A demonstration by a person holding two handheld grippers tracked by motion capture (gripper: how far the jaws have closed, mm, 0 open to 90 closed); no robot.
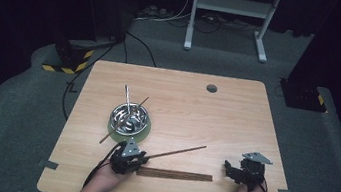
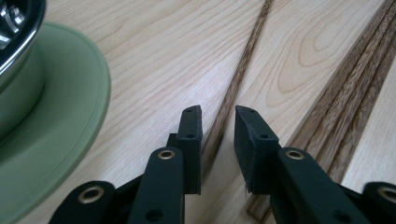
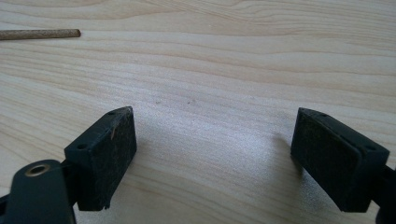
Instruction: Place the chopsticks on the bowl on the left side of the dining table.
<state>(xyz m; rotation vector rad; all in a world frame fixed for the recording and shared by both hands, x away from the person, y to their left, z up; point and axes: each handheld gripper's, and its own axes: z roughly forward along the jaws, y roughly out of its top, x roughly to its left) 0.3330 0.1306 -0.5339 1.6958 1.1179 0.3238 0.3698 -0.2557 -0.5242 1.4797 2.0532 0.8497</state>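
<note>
A single brown chopstick (image 1: 176,152) lies slanted on the wooden table (image 1: 216,112), running up and to the right from my left gripper (image 1: 142,158). In the left gripper view the chopstick (image 2: 243,60) passes between the jaws of the left gripper (image 2: 218,116), close to the left pad. A gap shows beside it, so the gripper is open. A bundle of several chopsticks (image 1: 175,175) lies flat just right of that gripper, and the bundle (image 2: 355,88) runs along the right side of the left gripper view. My right gripper (image 1: 228,168) stands wide open over bare wood (image 3: 215,135).
A steel bowl (image 1: 129,115) sits on a green plate (image 1: 146,129) behind the left gripper, holding a metal utensil (image 1: 127,97) and a wooden stick. The plate's rim (image 2: 60,116) is close to the left jaw. A chopstick tip (image 3: 39,33) lies ahead of the right gripper.
</note>
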